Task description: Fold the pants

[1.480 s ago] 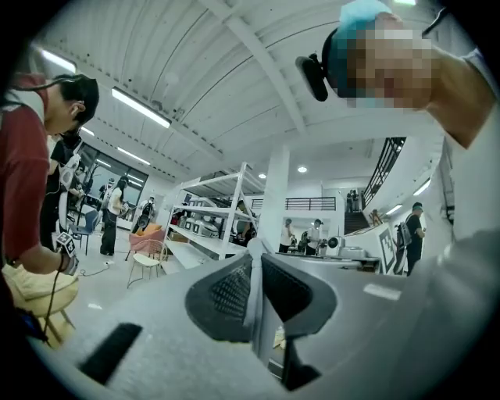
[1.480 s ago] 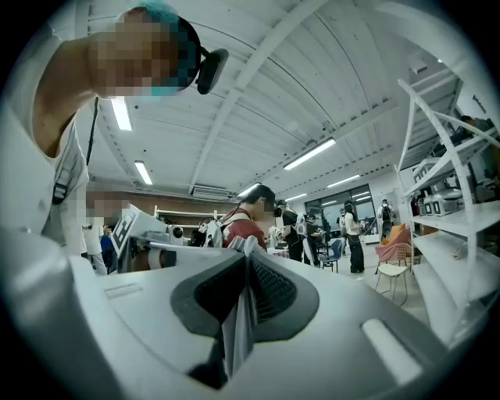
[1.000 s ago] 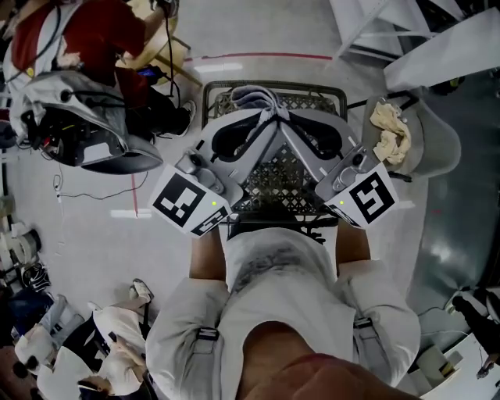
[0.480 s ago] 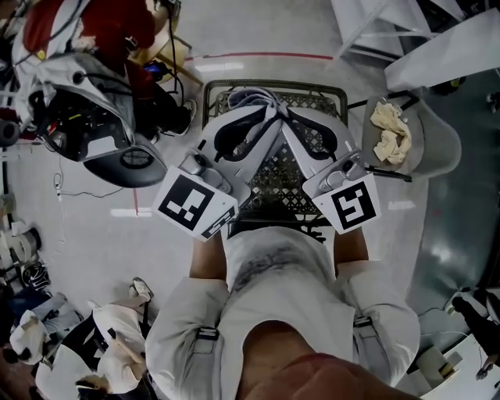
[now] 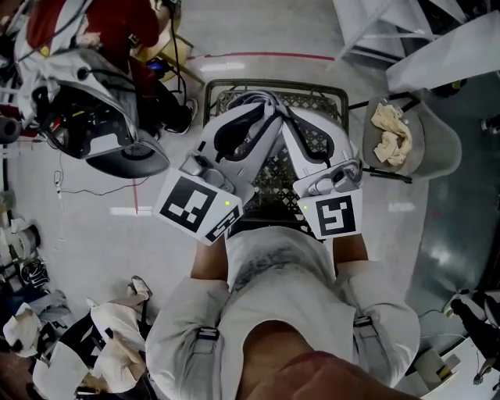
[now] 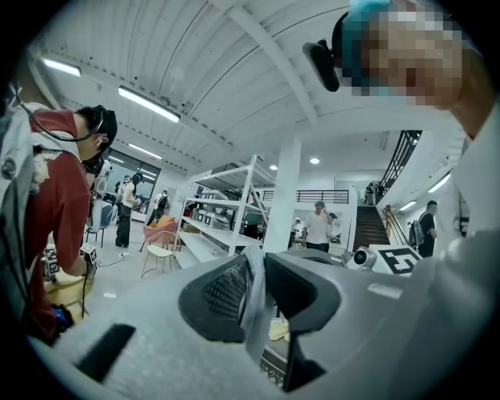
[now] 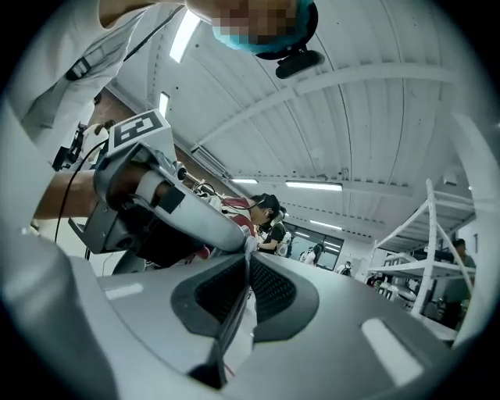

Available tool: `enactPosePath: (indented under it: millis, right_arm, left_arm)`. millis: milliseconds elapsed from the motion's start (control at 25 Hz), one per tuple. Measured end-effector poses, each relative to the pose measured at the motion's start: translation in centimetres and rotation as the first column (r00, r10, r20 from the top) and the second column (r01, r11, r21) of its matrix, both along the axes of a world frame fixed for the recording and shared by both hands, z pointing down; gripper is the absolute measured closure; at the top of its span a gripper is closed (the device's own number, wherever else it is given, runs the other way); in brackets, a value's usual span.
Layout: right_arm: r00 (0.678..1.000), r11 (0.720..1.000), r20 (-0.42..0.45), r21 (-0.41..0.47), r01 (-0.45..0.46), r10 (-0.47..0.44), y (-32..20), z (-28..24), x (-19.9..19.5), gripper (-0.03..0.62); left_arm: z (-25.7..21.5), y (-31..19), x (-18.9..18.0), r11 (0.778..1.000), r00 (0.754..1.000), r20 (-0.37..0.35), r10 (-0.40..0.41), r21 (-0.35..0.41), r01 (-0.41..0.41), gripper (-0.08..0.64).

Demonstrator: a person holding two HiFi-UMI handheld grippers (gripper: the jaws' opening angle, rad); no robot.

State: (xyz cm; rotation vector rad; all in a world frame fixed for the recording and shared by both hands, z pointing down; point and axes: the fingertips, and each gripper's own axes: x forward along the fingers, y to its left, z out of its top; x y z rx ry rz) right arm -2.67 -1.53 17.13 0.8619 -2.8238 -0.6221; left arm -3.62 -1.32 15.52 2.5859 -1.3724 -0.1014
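Light grey pants (image 5: pixel 255 98) bunch over the far end of a black wire basket (image 5: pixel 337 95). Both grippers reach level across the basket and meet at that bunch. My left gripper (image 5: pixel 269 112) has a strip of the pants (image 6: pixel 251 312) between its pads; its jaws have just been opening, and the cloth still fills the gap. In its own view the left gripper (image 6: pixel 255 269) sees the right gripper's marker cube (image 6: pixel 398 259). My right gripper (image 5: pixel 283 117) is shut on a thin edge of the pants (image 7: pixel 233 322). From the right gripper (image 7: pixel 247 262) the left gripper's body (image 7: pixel 160 211) shows close by.
A grey bin (image 5: pixel 437 141) holding a beige rag (image 5: pixel 391 133) stands right of the basket. A person in red (image 5: pixel 70 23) and grey equipment (image 5: pixel 105 137) are at the upper left. White shelving (image 6: pixel 226 207) and other people stand farther off.
The right gripper has rolled, so its marker cube now faces up and sits further left. The left gripper has shifted only slightly. The person in red and the grey equipment have moved.
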Motion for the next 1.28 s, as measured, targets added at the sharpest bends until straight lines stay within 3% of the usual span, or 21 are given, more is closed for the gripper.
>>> enactPosePath:
  millis: [120, 160, 200, 240, 1080, 1280]
  right_arm:
    - [1.0, 1.0, 0.002, 0.005, 0.003, -0.003, 0.2, 0.0, -0.2, 0.563]
    - [1.0, 1.0, -0.001, 0.007, 0.005, -0.005, 0.2, 0.1, -0.3, 0.563]
    - [1.0, 1.0, -0.007, 0.013, 0.007, -0.007, 0.3, 0.2, -0.3, 0.561]
    - [1.0, 1.0, -0.014, 0.02, 0.007, -0.006, 0.3, 0.3, -0.3, 0.561]
    - [0.999, 0.999, 0.015, 0.04, 0.03, -0.03, 0.5, 0.8, 0.5, 0.557]
    - [1.0, 0.999, 0.017, 0.045, 0.019, -0.02, 0.3, 0.7, 0.6, 0.554]
  left_arm:
    - [-0.2, 0.1, 0.2, 1.0, 1.0, -0.016, 0.019, -0.01, -0.019, 0.466]
    - [-0.2, 0.2, 0.6, 0.999, 0.999, -0.022, 0.036, -0.016, -0.036, 0.444]
    - [-0.1, 0.2, 1.0, 0.999, 0.999, -0.026, 0.048, -0.023, -0.048, 0.362]
    - [0.1, 0.0, 1.3, 0.998, 0.999, -0.024, 0.048, -0.03, -0.049, 0.356]
    - [0.4, 0.0, 1.2, 0.998, 0.999, -0.034, 0.04, -0.054, -0.042, 0.52]
    - [0.3, -0.1, 1.2, 0.997, 0.998, -0.05, 0.049, -0.053, -0.051, 0.529]
